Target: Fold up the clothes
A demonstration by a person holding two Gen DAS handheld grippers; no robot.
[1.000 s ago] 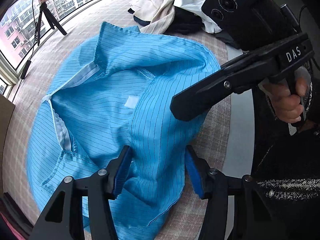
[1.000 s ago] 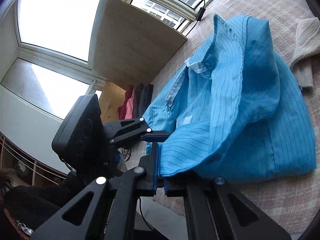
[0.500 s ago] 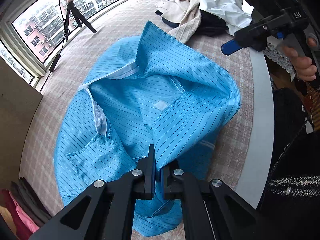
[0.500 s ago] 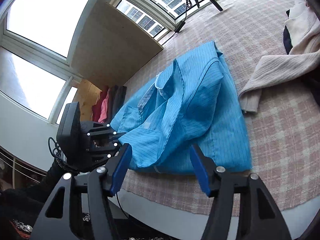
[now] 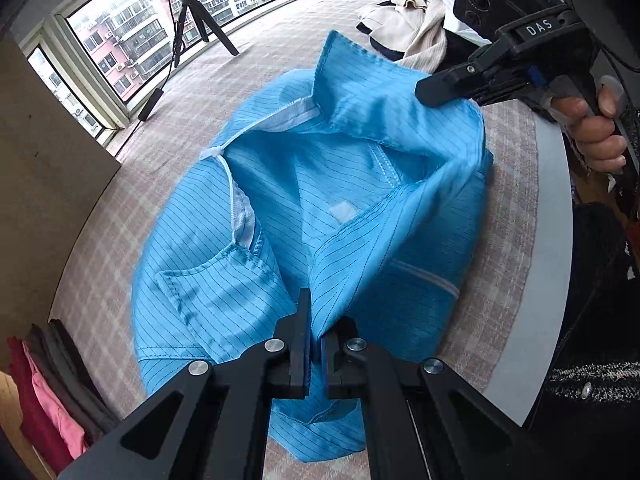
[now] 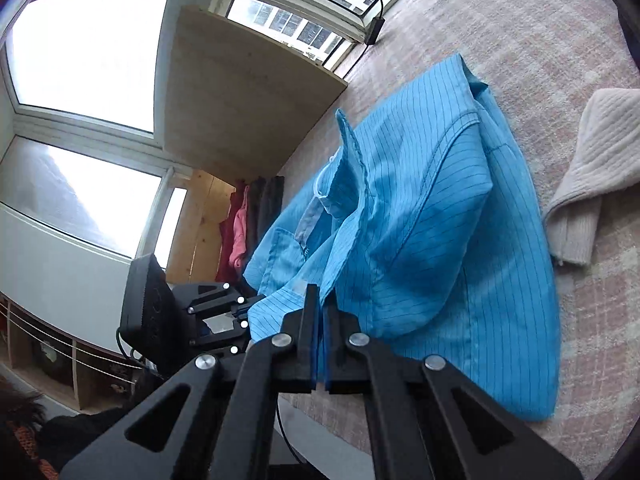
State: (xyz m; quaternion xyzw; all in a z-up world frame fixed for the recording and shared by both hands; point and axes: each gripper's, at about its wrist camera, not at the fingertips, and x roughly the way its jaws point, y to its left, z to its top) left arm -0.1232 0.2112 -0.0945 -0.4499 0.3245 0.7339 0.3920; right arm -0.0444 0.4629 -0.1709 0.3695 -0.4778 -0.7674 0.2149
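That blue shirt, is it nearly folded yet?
Not nearly. The blue shirt lies bunched and open on the table, with no tidy fold visible. Both the left tool and right tool are clamped on its fabric. A cream sweater waits beside it.

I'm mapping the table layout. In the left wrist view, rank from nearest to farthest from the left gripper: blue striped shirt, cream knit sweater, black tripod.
1. Blue striped shirt: clamped in the left gripper.
2. Cream knit sweater: far right, beyond the shirt.
3. Black tripod: far left, by the windows.
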